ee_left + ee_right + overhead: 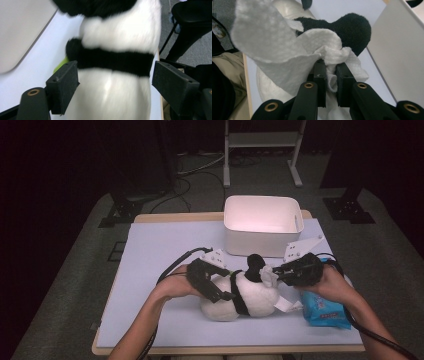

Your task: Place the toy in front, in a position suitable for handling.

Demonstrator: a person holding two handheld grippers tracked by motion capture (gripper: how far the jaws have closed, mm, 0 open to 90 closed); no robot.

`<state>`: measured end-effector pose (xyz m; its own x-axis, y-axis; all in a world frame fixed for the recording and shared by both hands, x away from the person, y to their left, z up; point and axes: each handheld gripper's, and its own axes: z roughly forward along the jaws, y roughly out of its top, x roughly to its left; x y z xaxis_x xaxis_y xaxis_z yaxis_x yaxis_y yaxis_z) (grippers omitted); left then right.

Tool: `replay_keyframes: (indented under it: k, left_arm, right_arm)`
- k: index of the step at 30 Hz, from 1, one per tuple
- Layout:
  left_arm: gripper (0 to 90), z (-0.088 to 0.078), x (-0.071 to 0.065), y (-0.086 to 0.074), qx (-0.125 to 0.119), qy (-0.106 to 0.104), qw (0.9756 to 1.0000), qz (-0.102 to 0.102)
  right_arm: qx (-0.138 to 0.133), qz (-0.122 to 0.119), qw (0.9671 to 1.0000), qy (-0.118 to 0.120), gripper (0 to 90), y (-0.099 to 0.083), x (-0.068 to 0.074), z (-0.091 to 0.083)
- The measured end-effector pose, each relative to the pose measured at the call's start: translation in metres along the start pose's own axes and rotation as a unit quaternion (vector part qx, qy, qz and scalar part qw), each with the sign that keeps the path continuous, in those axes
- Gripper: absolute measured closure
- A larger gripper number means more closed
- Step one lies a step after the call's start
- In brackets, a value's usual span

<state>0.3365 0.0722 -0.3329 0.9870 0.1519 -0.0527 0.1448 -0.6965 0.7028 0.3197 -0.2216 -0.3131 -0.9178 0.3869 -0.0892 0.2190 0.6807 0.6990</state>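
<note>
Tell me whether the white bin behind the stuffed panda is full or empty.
Empty as far as it shows: the white bin stands upright, its visible inside bare. Its near floor is hidden by the front wall.

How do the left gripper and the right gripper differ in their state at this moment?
The left gripper stands open around the plush panda, its pads apart from the fur; the right gripper is shut on a white wipe. The left is at the panda's body, the right at its black ear. Both are black, hand-held.
</note>
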Motion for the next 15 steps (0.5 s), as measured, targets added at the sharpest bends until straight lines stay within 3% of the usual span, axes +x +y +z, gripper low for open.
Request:
replay_keyframes:
  k: [7,11,15]
  left_arm:
    - [17.4,0.002,0.007,-0.016,0.014,0.006,0.9996,-0.022]
    - [13.5,0.009,0.012,-0.020,0.017,-0.005,0.9991,-0.037]
    - [12.5,0.014,0.013,-0.021,0.021,-0.017,0.9990,-0.037]
  right_arm:
    - [0.004,0.020,0.9998,-0.002,80.1,-0.015,-0.004,0.001]
    - [0.010,0.025,0.9996,-0.004,80.2,-0.021,-0.006,0.000]
    - [0.011,0.029,0.9995,-0.003,79.9,-0.022,-0.006,-0.001]
